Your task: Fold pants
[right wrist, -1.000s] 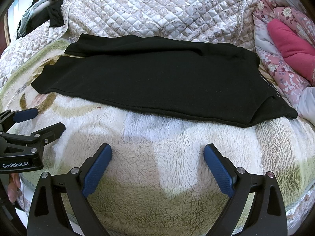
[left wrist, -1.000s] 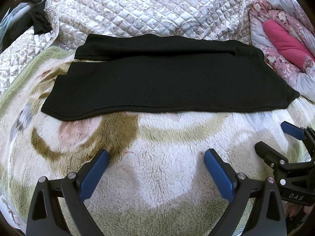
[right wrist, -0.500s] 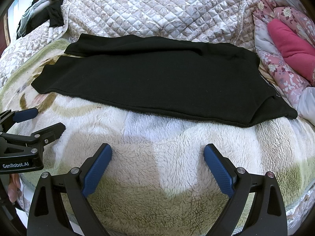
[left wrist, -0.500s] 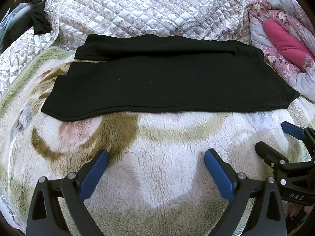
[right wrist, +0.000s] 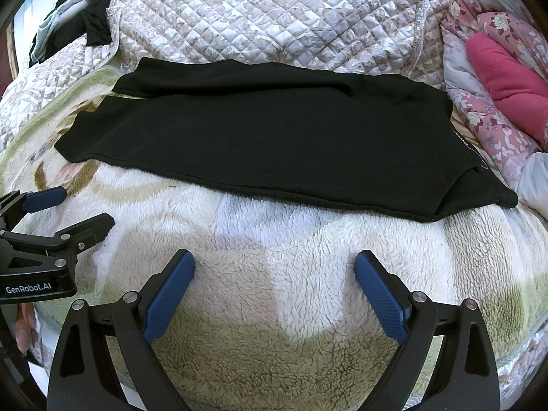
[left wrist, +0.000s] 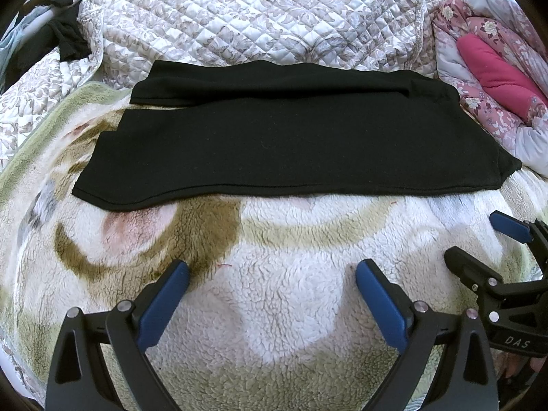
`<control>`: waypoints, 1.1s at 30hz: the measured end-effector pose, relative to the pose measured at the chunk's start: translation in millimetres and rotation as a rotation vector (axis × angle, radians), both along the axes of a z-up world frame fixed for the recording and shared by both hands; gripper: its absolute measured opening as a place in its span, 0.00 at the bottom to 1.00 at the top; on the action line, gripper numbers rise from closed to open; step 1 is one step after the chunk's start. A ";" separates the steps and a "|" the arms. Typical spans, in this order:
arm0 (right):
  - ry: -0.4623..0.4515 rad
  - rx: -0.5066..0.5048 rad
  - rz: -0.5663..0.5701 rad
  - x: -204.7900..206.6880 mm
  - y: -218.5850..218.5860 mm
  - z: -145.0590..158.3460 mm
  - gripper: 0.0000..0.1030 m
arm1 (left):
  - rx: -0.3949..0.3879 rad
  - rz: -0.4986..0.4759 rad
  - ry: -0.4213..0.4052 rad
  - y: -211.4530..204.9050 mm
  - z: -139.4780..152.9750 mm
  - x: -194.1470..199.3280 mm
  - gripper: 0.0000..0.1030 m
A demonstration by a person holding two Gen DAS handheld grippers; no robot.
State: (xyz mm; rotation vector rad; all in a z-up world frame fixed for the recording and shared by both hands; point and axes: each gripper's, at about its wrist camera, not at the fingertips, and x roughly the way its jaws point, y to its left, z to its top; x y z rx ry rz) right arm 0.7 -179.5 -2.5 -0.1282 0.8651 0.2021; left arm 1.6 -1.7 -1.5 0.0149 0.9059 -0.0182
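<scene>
The black pants point(left wrist: 294, 140) lie flat across the middle of the frame, long axis left to right, one leg folded over the other, leg ends at the left. They rest on a fleece blanket point(left wrist: 274, 274), against a quilt point(left wrist: 257, 17) behind. Bare fleece lies between their near edge and both grippers. The left gripper point(left wrist: 272, 274) and right gripper point(right wrist: 274, 267) hang low in frame, jaws spread wide, holding nothing.

Your left gripper point(left wrist: 272, 279): jaws wide apart, empty, above fleece blanket point(left wrist: 274, 239), short of black pants point(left wrist: 291, 137); right gripper point(left wrist: 479, 239) beside it, also short.
</scene>
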 end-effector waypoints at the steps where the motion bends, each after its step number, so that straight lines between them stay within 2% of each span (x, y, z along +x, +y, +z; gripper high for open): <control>1: 0.000 0.000 0.001 0.0 -0.1 -0.1 0.92 | 0.000 0.000 -0.001 0.0 0.0 -0.1 0.97; 17: 0.016 0.005 0.017 2.0 -1.8 0.4 0.92 | 0.010 -0.009 -0.014 -4.9 -0.3 0.2 0.97; 29: 0.008 0.038 0.048 -1.9 -7.4 5.0 0.92 | 0.012 -0.011 -0.015 -6.7 -0.5 -1.9 0.97; 33: 0.002 0.072 0.024 -2.8 -16.3 10.2 0.92 | -0.006 -0.006 -0.018 -6.8 1.3 -3.2 0.95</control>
